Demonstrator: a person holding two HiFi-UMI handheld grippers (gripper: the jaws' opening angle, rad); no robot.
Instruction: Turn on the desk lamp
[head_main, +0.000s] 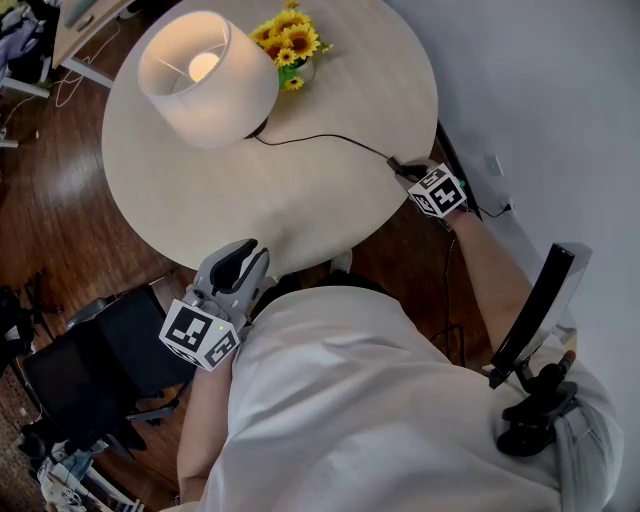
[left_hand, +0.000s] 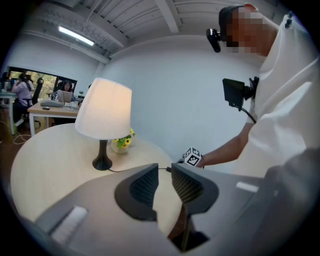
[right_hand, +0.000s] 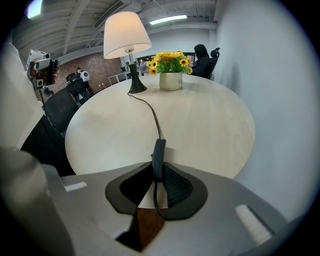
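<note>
Lamp (head_main: 205, 80) stands lit on the round tabletop (head_main: 300, 215), its pale shade glowing, close beside a pot of yellow flowers (head_main: 288, 42) at the far side. Black cord (head_main: 320, 138) runs from the lamp's dark base across the bare wood to the tabletop's right edge, where the inline switch (right_hand: 159, 152) sits on it. The right tool (right_hand: 158, 172) is clamped on that switch: its 2 jaws press the slim black body from both sides, and the cord loops down between them past the edge. The left tool (left_hand: 164, 176) is held at the near edge of the tabletop, well apart from the lamp, its 2 jaws a little apart with nothing between them.
</note>
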